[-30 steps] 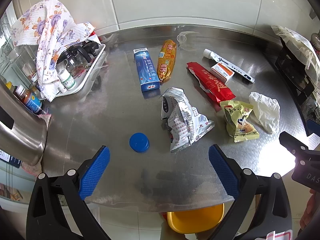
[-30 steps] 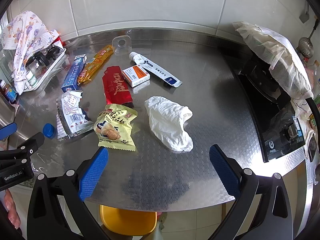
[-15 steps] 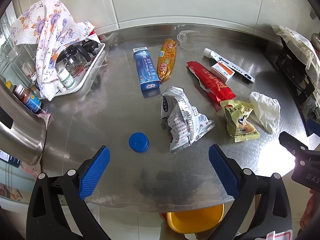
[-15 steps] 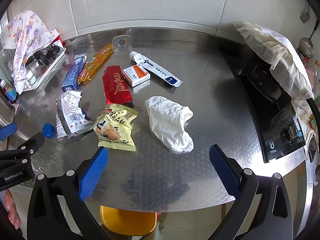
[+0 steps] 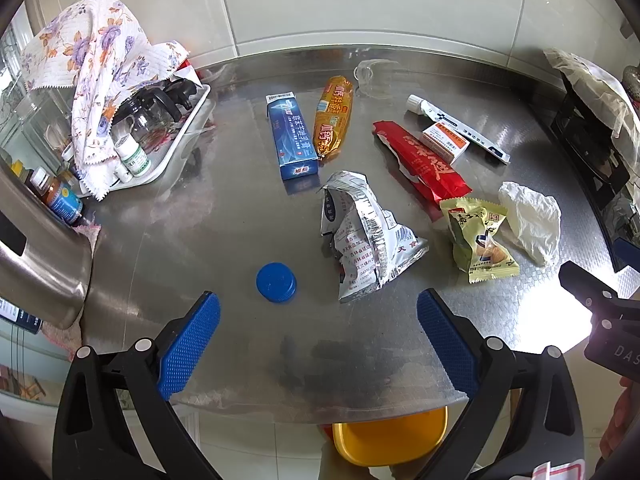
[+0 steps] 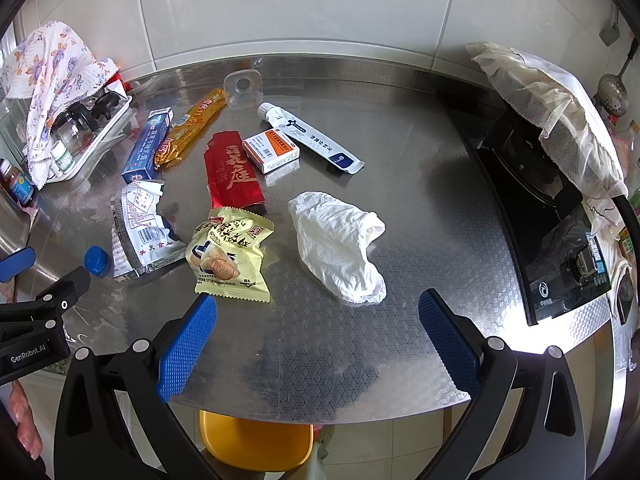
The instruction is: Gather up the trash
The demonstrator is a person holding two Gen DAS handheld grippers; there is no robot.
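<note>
The trash lies scattered on the steel tabletop (image 6: 420, 208): a crumpled tissue (image 6: 340, 248) just ahead of the right gripper (image 6: 318, 336), a torn foil wrapper (image 5: 364, 236) and blue cap (image 5: 276, 282) ahead of the left gripper (image 5: 318, 338). Both sets of fingers are spread wide and empty. Best to straddle one soft piece fully before squeezing. A yellow bin (image 6: 256, 444) waits below the near edge, its contents hidden. The far-left tray (image 5: 180, 136) holds jars and bottles.

Cap (image 5: 276, 282) left of foil bag (image 5: 366, 236); tissue (image 6: 340, 250) right of snack pack (image 6: 228, 256).
</note>
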